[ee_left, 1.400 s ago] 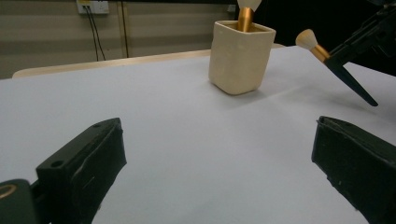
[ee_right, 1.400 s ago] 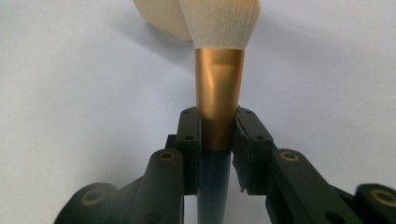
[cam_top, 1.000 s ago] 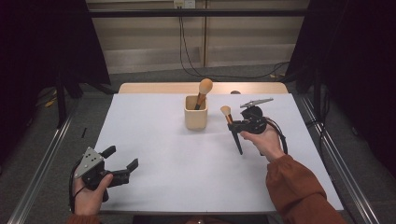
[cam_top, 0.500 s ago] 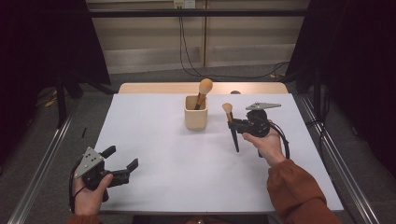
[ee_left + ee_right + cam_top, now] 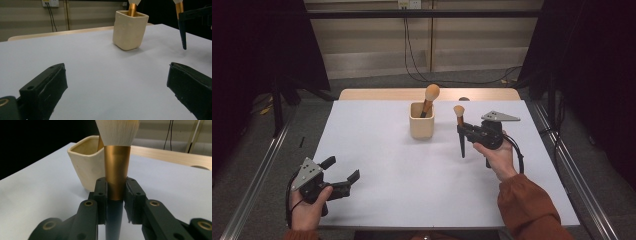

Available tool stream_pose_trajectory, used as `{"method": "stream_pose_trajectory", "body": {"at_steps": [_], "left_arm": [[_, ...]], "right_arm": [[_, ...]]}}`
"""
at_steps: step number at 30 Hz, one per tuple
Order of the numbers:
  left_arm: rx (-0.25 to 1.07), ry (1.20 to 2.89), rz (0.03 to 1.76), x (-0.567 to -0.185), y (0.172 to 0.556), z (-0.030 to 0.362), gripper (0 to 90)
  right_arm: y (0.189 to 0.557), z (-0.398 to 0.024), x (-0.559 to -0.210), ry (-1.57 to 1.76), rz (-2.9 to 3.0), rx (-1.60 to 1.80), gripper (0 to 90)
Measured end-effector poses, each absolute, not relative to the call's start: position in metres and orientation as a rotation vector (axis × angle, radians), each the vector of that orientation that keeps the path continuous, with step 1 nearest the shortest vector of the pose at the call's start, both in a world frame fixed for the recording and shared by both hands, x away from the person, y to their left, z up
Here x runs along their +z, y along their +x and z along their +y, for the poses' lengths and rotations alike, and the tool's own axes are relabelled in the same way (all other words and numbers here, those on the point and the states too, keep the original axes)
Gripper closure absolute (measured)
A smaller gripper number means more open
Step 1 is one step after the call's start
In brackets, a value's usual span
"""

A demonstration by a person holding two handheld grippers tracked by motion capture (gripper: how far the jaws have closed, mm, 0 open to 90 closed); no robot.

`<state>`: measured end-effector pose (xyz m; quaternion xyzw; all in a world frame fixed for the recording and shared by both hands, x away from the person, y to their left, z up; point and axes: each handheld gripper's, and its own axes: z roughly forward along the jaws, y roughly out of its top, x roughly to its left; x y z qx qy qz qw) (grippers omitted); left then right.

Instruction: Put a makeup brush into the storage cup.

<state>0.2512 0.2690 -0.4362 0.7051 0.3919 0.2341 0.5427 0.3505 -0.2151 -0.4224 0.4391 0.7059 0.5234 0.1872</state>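
A cream cup (image 5: pixel 421 128) stands at the middle back of the white table top (image 5: pixel 387 160), and a gold-ferruled makeup brush (image 5: pixel 430 96) leans inside it, bristles up. My right gripper (image 5: pixel 463 131) is just right of the cup, shut on a second brush (image 5: pixel 460 125) held upright above the table, bristles up and dark handle pointing down. The right gripper view has the pads (image 5: pixel 101 195) clamping the gold ferrule (image 5: pixel 117 170), with the cup (image 5: pixel 86 167) behind it. At the near left corner my left gripper (image 5: pixel 341 169) rests open and holds nothing, facing the cup (image 5: pixel 130 28).
A wooden strip (image 5: pixel 377 94) runs along the table's far edge, with a small dark round thing (image 5: pixel 463 99) on it. Metal rails (image 5: pixel 257 170) flank the table on both sides. Cables (image 5: pixel 412 50) hang down the back wall.
The right gripper has shifted slightly toward the back of the table, and its brush stands more upright than before. The left gripper has stayed where it was.
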Motion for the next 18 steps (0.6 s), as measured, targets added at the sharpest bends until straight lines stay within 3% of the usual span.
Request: {"method": "stream_pose_trajectory", "body": {"at_steps": [18], "left_arm": [[0.557,1.676,0.927,-0.4361,0.2507,0.2684,2.7]], "right_arm": [[0.3445,-0.2152,-0.4229,1.123,1.862,1.645,73.8]]}}
